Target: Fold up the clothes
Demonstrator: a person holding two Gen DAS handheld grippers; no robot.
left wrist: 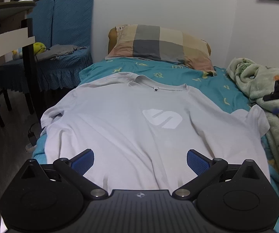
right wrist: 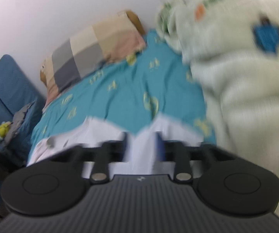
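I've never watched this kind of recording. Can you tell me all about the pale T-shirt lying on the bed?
The T-shirt is pale grey, soft-looking knit with a ribbed round neck, short sleeves and a white S-shaped logo on the chest. It lies spread face up on the teal sheet, collar toward the pillow, lightly wrinkled. One sleeve hangs off the bed's edge; the other ends beside the fleece blanket.

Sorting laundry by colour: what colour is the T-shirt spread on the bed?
Pale grey T-shirt with a white chest logo; clearest in the left wrist view.

White walls point(left wrist: 158, 3), bed point(left wrist: 207, 81), 2 blue chairs point(left wrist: 69, 29).
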